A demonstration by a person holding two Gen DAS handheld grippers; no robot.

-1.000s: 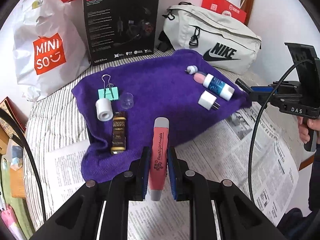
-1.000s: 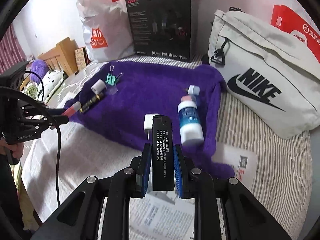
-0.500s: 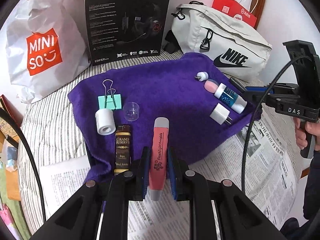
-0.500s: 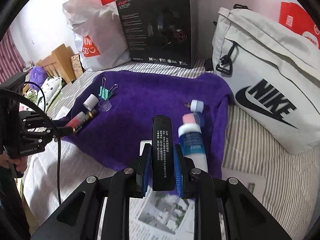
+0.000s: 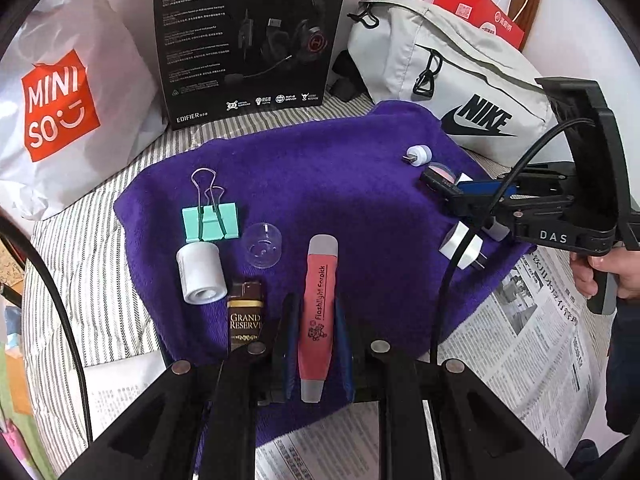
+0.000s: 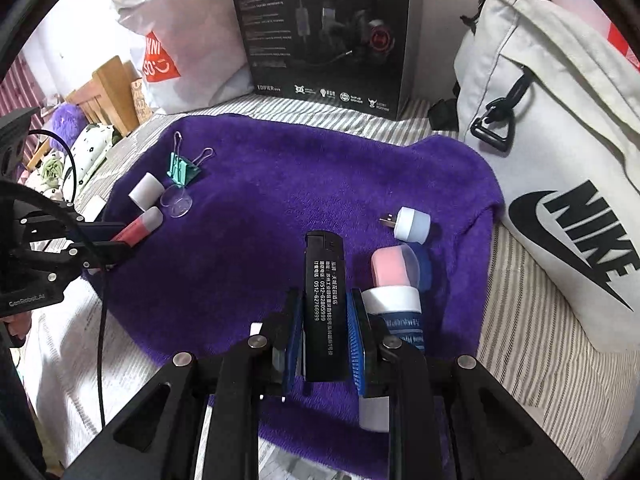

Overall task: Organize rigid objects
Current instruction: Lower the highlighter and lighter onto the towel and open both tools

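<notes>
My left gripper (image 5: pixel 314 312) is shut on a pink flashlight pen (image 5: pixel 318 312) over the near edge of the purple towel (image 5: pixel 332 184). My right gripper (image 6: pixel 324 320) is shut on a black lighter (image 6: pixel 322 312) above the towel's right part (image 6: pixel 280 184). On the towel lie a green binder clip (image 5: pixel 210 220), a white roll (image 5: pixel 200 274), a clear cap (image 5: pixel 262 244), a dark Grand Reserve bar (image 5: pixel 245 316), a small white USB light (image 6: pixel 410 224), a pink-capped bottle (image 6: pixel 394 284) and a white plug (image 5: pixel 460 248).
A black headset box (image 5: pixel 248 36), a Miniso bag (image 5: pixel 60 92) and a grey Nike bag (image 5: pixel 452 80) stand behind the towel. Newspaper (image 5: pixel 532 340) covers the striped sheet in front and to the right.
Both grippers have moved forward over the towel with their objects still held. The right gripper now hangs beside the bottle and over the plug.
</notes>
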